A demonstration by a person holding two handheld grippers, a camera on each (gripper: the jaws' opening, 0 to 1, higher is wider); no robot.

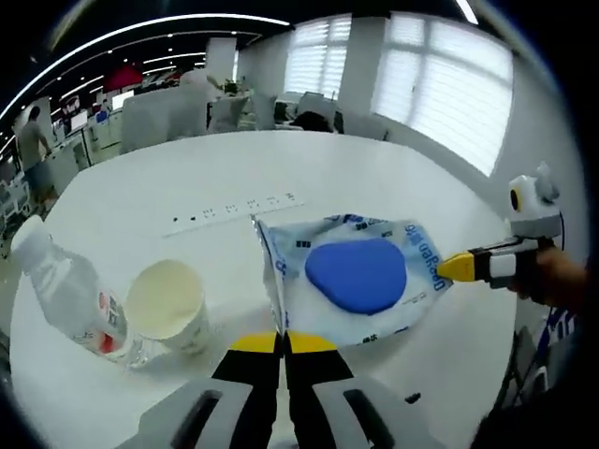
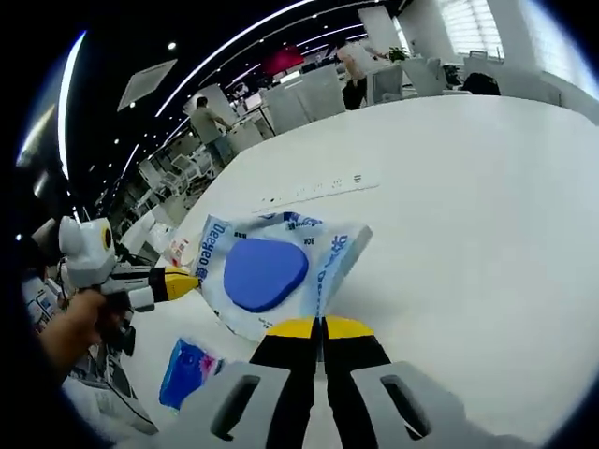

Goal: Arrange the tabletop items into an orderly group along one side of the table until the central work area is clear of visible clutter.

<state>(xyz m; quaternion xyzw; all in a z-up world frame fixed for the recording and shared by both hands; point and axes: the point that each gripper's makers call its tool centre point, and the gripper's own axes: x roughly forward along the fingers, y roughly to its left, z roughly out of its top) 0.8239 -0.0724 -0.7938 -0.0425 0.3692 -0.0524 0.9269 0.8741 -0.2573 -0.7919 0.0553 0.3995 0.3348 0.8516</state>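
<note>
- Currently pinches the wipes pack (image 1: pixel 360 281) from two sides, lifted just above the white table (image 1: pixel 187 173)
- Clamps the left gripper (image 1: pixel 281 342) on the pack's near edge in the left gripper view, yellow tips pressed together with the wrapper between them
- Meets the right gripper (image 1: pixel 457 267) coming in from the right of that view, its yellow tip closed on the pack's far corner, with a hand (image 1: pixel 552 281) behind it
- Shows the same grasp in the right gripper view: right gripper (image 2: pixel 319 327) nipped narrow on the near edge of the wipes pack (image 2: pixel 271 276), left gripper (image 2: pixel 178 282) biting the opposite corner from the left
- Stretches the pack between the two grips, blue oval label facing up
- Leaves a paper cup (image 1: pixel 170 305) standing upright left of the pack, mouth open
- Leaves a plastic bottle (image 1: pixel 67 297) just beside the cup, tilted, white cap pointing away; cannot tell whether touching
- Keeps a blue packet (image 2: pixel 192 371) lying flat on the table near its edge, below the left gripper
- Sets a socket strip (image 1: pixel 234 211) flush in the tabletop beyond the pack
</note>
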